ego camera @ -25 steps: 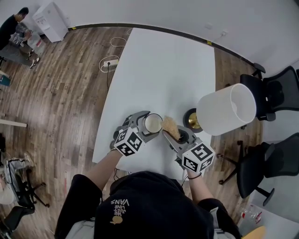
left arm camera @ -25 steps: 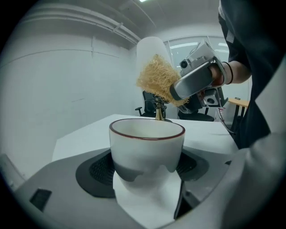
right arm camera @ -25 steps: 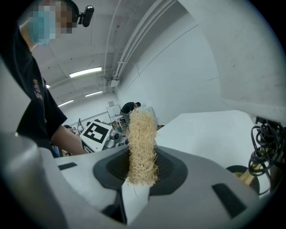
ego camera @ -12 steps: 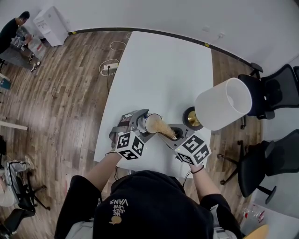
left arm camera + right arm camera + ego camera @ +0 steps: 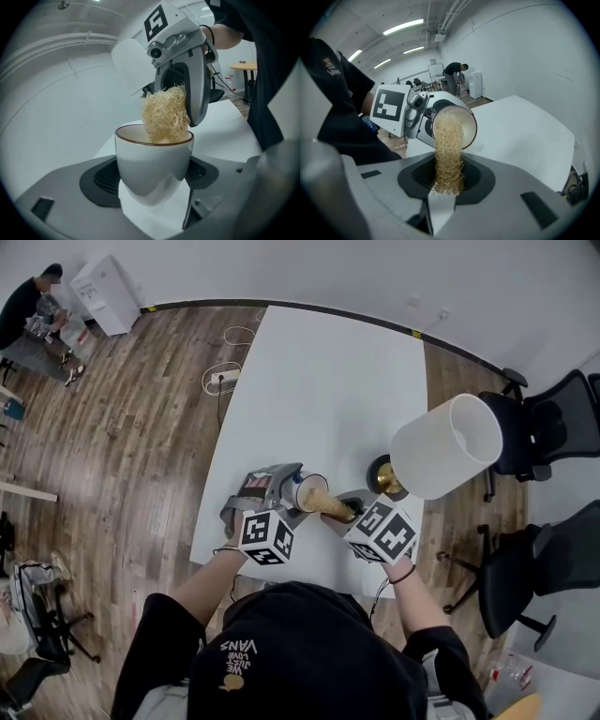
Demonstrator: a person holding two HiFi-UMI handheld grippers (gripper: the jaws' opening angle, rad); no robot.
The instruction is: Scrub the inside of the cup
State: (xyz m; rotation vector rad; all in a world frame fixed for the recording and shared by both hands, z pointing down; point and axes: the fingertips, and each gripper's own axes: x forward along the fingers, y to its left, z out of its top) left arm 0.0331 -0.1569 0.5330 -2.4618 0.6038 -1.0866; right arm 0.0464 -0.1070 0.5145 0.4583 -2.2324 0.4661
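1. White ceramic cup (image 5: 152, 159) is clamped between the left gripper (image 5: 153, 199) jaws, closed on its lower wall, probably to brace it against scrubbing.
2. Straw-coloured fibre scrubber (image 5: 449, 154) is pinched at its base by the right gripper (image 5: 446, 190); its free end, beyond the fingertips, reaches the cup's mouth.
3. Cup's mouth faces the right gripper, and the scrubber's long axis runs along those jaws into the opening.

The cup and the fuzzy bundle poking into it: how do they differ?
The cup is smooth, white and brown-rimmed; the scrubber is shaggy, straw-coloured fibre. The cup sits in the left gripper, the scrubber in the right gripper. Both are clamped and meet at the cup's mouth.
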